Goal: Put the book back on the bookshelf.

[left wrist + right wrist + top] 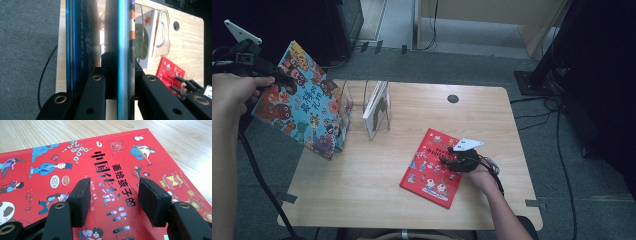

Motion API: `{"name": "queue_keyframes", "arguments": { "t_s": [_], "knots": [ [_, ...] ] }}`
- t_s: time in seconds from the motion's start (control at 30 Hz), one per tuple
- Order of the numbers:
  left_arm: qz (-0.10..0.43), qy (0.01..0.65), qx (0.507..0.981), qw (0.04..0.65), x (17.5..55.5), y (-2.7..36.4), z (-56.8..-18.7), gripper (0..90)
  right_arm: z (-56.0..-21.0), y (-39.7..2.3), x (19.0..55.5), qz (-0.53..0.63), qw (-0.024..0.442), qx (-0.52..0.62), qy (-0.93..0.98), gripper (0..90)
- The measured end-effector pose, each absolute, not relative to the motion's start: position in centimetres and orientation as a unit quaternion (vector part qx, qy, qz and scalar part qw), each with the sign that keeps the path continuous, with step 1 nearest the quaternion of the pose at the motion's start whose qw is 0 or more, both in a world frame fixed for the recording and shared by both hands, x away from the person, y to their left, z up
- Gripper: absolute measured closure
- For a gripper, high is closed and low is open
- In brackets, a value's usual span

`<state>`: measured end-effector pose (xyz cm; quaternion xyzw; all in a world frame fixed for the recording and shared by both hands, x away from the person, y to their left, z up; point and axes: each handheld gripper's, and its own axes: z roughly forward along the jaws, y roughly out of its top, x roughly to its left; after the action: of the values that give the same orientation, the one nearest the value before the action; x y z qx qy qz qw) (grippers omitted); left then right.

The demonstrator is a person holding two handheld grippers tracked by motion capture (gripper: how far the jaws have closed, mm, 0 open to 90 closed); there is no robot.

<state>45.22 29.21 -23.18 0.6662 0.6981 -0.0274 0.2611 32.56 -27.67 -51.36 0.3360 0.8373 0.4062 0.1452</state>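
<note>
I've got the blue book [299,100] clamped by its edge between my left gripper's [287,80] fingers [96,82], tilted in the air just short of the clear rack [343,106], where one book [377,109] already stands. My right gripper [453,161] rests open on the red book [432,167], its cover flat on the table [362,180] between and under the wide fingers [81,197]. Probably about a third done: blue needs slotting, red needs lifting; the blue cover is glossy and crowded with cartoon creatures.

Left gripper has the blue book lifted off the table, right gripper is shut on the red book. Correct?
Not quite. The right gripper is open: the right gripper view shows its jaws apart above the red book. The left gripper does hold the blue book lifted.
</note>
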Motion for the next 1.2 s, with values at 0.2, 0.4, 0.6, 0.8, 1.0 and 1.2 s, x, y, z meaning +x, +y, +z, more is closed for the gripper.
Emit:
{"name": "queue_keyframes", "arguments": {
  "t_s": [0.2,0.4,0.6,0.8,1.0,1.2],
  "knots": [
    [-0.025,0.702,0.662,0.26,46.1,29.0,-24.2,81.0,-51.4,-27.6,32.6,0.408,0.144,0.336,0.836,44.6],
    [-0.023,0.7,0.667,0.256,46.9,28.3,-24.9,80.6,-51.4,-27.6,32.6,0.408,0.145,0.335,0.837,44.8],
    [-0.022,0.697,0.67,0.254,47.4,27.8,-25.6,79.6,-51.4,-27.6,32.6,0.409,0.144,0.335,0.837,44.9],
    [-0.027,0.698,0.669,0.255,47.7,27.6,-26.3,79.0,-51.4,-27.6,32.6,0.409,0.145,0.335,0.837,44.9],
    [-0.028,0.697,0.671,0.251,47.6,27.7,-26.3,79.0,-51.4,-27.5,32.6,0.409,0.144,0.335,0.837,44.9],
    [-0.029,0.695,0.677,0.239,47.6,27.6,-26.5,79.3,-51.4,-27.5,32.6,0.409,0.145,0.335,0.837,44.9]
  ]
}}
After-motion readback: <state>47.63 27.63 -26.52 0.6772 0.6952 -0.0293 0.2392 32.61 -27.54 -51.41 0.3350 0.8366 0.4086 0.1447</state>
